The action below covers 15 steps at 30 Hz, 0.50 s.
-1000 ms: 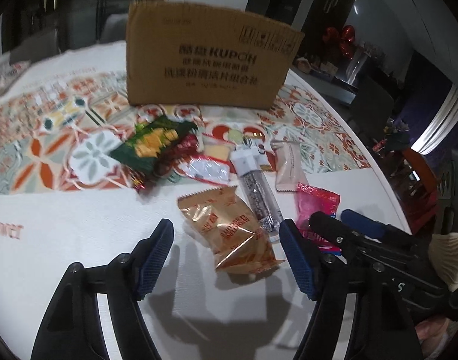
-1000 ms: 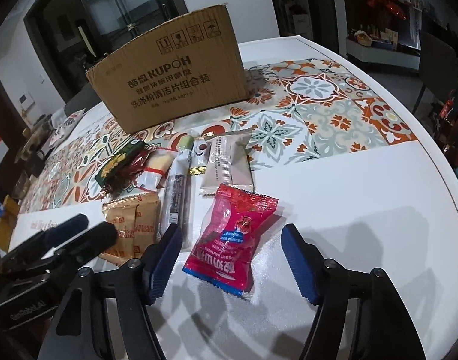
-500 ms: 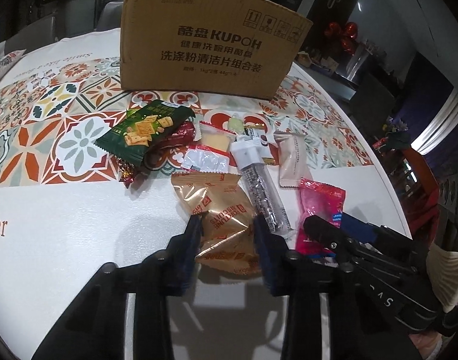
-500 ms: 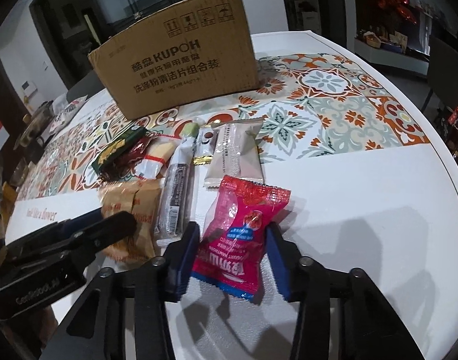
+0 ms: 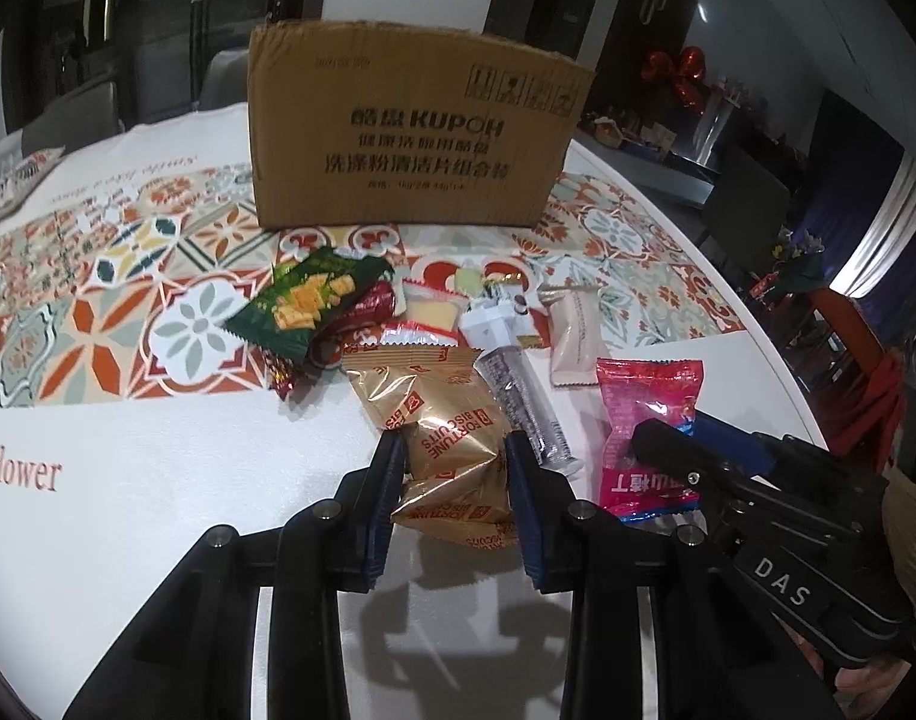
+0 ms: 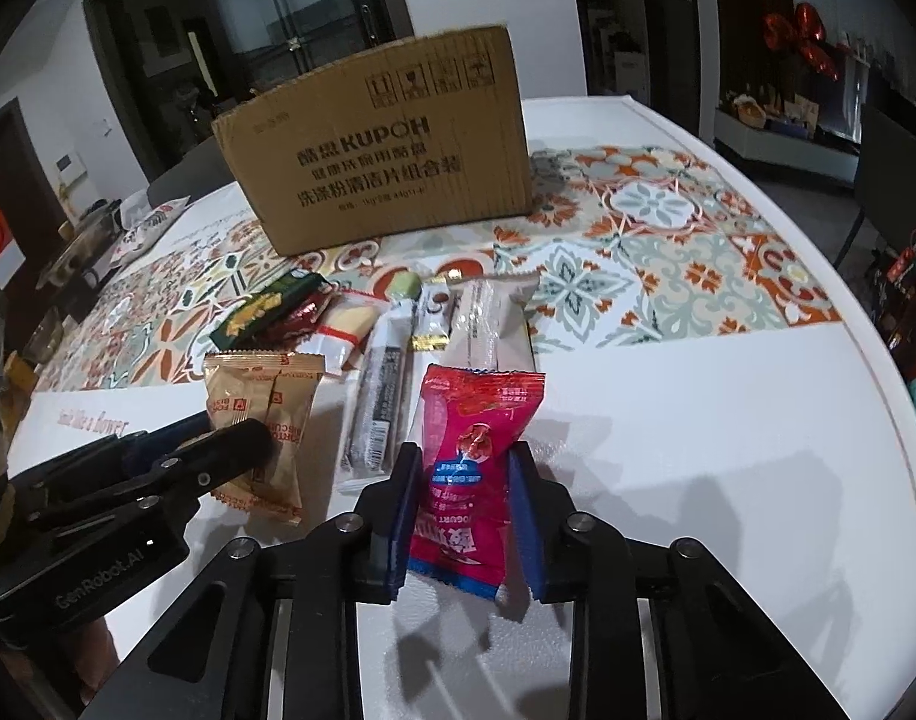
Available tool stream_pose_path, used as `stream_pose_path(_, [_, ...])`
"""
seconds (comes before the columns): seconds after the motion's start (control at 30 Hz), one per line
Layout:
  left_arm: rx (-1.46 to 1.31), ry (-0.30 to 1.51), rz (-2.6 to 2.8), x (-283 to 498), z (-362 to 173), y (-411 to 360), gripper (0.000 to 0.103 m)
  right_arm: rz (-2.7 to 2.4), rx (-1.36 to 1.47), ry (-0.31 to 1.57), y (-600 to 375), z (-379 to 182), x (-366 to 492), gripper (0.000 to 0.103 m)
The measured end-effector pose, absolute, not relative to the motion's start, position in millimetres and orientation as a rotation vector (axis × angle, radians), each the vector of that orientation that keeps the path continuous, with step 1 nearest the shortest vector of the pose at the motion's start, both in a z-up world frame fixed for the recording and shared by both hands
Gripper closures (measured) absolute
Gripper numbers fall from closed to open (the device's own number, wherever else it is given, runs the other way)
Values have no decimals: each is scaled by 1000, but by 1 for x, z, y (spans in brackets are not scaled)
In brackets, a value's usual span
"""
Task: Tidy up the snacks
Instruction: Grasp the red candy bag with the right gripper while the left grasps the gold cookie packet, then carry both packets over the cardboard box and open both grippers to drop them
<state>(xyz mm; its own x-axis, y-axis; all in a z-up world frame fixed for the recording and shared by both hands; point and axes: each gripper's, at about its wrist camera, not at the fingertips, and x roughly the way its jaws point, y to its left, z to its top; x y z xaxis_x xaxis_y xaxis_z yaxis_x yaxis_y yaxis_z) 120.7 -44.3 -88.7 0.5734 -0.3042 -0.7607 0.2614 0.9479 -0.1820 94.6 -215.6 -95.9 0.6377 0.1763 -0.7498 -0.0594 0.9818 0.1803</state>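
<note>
Pinching the gold biscuit packet [image 5: 452, 450], the left gripper [image 5: 452, 468] hides its edges; the right gripper [image 6: 465, 480], just closing, clamps the pink packet [image 6: 473, 468].

A home dining room, seen from my two wrists.

I'm looking across a round white table [image 6: 728, 438] dressed with a tile-patterned runner [image 6: 656, 252] in orange, grey and green, the sort of cloth a household lays out. Grey upholstered chairs [image 5: 80, 114] stand at the far side. Behind them I see dark glass-fronted cabinet doors [image 6: 314, 6] against a white wall, and off to my right a low sideboard [image 6: 788, 138] crowded with small ornaments under red foil balloons [image 6: 803, 39]. A reused cardboard shipping box [image 5: 410, 132] sits on the runner.
</note>
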Motion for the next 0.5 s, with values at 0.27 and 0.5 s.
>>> stream_pose_path(0.27, [-22, 829, -337, 119, -62, -47, 69, 151, 129, 802, -214, -70, 88, 74])
stream_pose_path(0.5, [-14, 763, -343, 130, -31, -47, 69, 160, 129, 716, -215, -34, 96, 74])
